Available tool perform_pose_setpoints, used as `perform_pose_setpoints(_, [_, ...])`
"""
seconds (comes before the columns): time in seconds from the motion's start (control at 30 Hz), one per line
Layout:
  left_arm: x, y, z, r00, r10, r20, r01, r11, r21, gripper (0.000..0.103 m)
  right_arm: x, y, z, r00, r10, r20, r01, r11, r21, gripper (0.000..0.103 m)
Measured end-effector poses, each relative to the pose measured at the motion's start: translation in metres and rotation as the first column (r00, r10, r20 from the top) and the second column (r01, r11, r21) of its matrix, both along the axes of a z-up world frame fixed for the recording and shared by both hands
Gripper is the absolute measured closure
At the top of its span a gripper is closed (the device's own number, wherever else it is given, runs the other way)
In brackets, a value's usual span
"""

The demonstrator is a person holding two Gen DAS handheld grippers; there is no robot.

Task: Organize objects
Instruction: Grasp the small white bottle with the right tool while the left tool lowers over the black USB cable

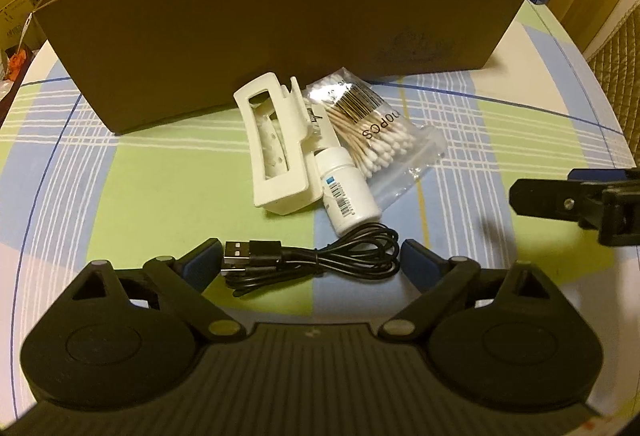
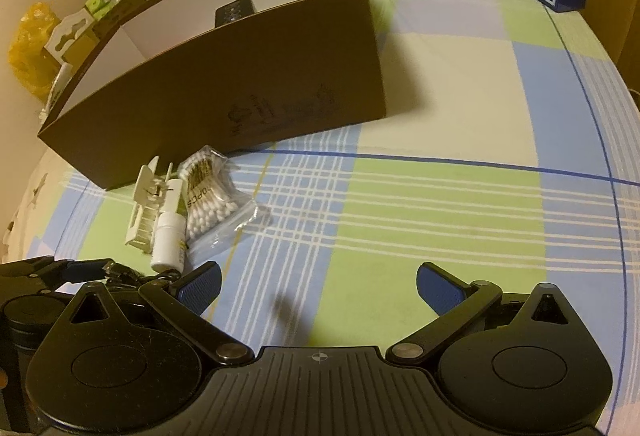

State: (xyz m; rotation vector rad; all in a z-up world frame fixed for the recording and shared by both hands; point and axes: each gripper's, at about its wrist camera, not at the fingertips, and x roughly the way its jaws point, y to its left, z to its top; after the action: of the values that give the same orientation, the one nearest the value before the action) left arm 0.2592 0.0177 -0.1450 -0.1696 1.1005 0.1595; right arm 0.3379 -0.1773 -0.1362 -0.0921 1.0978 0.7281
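The left hand-held gripper point(image 1: 311, 256) sits low over the checked counter point(image 1: 160, 196) with its blue pads wide apart, bracketing the coiled black USB cable point(image 1: 320, 262), which lies loose at the near edge of the cluster; nothing is clamped yet. The right hand-held gripper point(image 2: 318, 286) is also spread apart and empty, hovering over bare cloth to the right of the items. Just beyond the cable lie a small white bottle point(image 1: 346, 202) on its side, a white hair claw clip point(image 1: 276, 152) to its left, and a clear bag of cotton swabs point(image 1: 372, 140) to its right, all touching or overlapping, with the open cardboard box point(image 1: 280, 36) standing on the far side. The main risk, as I judge it, is the cable itself: it is a slack bundle, so a closing grip may catch only a few loops or one plug, and the rest would unspool and drag on lifting. A trailing strand could snag the bottle, which would probably roll, or tug the slippery swab bag. Closing too far forward could nudge the bottle into the clip. The box wall is tall, so a dangling cable end might catch on its near rim instead of dropping inside. A dark object already rests in the box, though where a newcomer would land is unclear.
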Motion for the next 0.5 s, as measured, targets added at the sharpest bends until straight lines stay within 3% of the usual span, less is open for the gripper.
perform_pose_setpoints(0.37, [-0.030,0.029,-0.002,0.999,0.053,-0.006,-0.053,0.998,0.045,0.010,-0.016,0.033,0.006,0.991,0.131,0.026,-0.133,0.989,0.068,0.003])
perform_pose_setpoints(0.43, [-0.035,0.038,-0.001,0.997,0.077,-0.006,-0.077,0.995,0.063,0.010,-0.020,0.044,0.006,0.985,0.172,0.032,-0.174,0.982,0.073,0.023])
perform_pose_setpoints(0.5, [-0.035,0.045,-0.001,0.994,0.106,-0.003,-0.105,0.992,0.070,0.010,-0.025,0.055,0.005,0.978,0.205,0.037,-0.207,0.976,0.071,0.034])
